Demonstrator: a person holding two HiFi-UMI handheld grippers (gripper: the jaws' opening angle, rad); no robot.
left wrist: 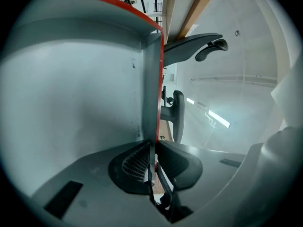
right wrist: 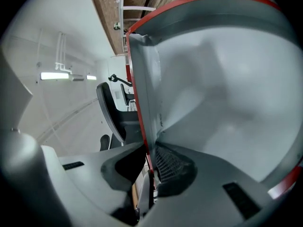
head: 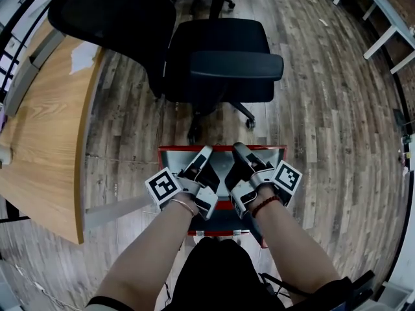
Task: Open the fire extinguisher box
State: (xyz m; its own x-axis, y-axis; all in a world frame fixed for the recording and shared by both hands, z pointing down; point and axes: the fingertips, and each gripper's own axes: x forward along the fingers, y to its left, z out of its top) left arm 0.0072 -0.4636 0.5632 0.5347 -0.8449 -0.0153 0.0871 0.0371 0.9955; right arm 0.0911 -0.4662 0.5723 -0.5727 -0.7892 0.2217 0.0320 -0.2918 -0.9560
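The red fire extinguisher box [head: 224, 149] lies on the floor in front of me, its lid raised so the grey inside [head: 222, 167] faces up. My left gripper [head: 203, 155] pinches the lid's left rim. In the left gripper view its pads [left wrist: 137, 162] close on the thin red-edged wall [left wrist: 152, 103] of the gripper [left wrist: 154, 161]. My right gripper [head: 238, 153] is at the lid's right rim. In the right gripper view the red edge [right wrist: 137, 103] runs between the jaws of that gripper [right wrist: 149, 168], lying against the meshed pad [right wrist: 173, 167], with a gap at the other pad.
A black office chair [head: 220, 57] stands just beyond the box, its wheeled base [head: 249, 122] close to the lid. A wooden desk [head: 45, 135] runs along the left. White table legs [head: 382, 24] stand at the far right on the plank floor.
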